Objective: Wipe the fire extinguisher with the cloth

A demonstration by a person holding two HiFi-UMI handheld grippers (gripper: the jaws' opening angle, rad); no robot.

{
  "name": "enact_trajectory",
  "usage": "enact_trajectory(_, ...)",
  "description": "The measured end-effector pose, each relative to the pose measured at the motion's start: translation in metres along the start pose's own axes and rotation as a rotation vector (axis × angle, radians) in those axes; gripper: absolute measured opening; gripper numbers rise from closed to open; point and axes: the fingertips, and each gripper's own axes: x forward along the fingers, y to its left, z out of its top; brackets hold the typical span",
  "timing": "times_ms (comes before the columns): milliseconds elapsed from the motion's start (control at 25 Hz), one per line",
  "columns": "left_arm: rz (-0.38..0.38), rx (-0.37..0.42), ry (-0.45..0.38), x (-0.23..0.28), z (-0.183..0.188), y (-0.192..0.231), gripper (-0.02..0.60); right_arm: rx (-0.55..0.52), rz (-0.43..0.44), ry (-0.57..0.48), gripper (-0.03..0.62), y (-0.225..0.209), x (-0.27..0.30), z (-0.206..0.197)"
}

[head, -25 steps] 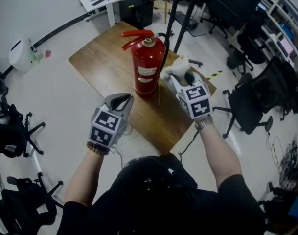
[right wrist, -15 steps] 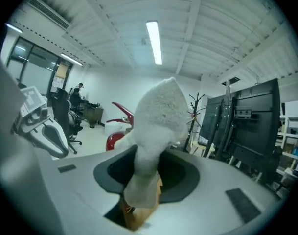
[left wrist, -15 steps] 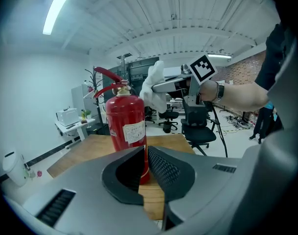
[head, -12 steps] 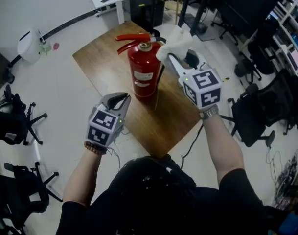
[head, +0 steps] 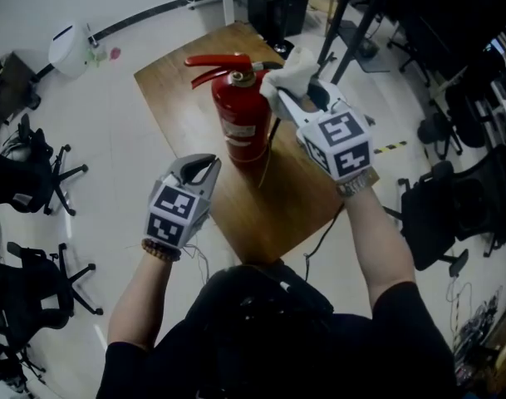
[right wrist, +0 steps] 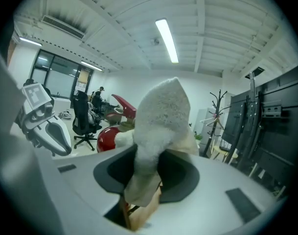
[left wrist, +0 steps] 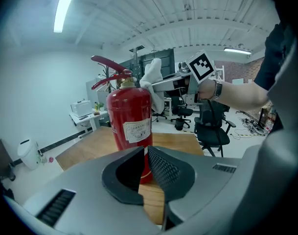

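Cloth pinched in right gripper, clearest in own view; left gripper clenched empty, facing extinguisher.

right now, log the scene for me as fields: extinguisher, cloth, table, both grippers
extinguisher: red metal fire extinguisher, upright on the table
table: brown wooden tabletop
cloth: white fluffy cloth, raised beside the extinguisher's top; contact cannot be told
right: right gripper, jaws clamped on the cloth
left: left gripper, jaws together with nothing between them, pointing at the extinguisher's lower body, apart from it
wiping: no stroke on the red body visible
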Motion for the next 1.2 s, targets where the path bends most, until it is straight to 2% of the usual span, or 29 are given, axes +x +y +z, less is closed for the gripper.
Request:
enact_trajectory(360, 0.039, -0.047, 0.042, 0.025, -0.007, -0.004, 0.012, -0.016, 0.065, -0.011, 0.141, -0.001, 0.007, -0.018)
enact_trajectory(1200, 0.128, -0.102, 0.088, 0.045, -0.010, -0.001, 0.012, -0.004, 0.189, 0.161, 0.141, 0.018, 0.049, -0.132)
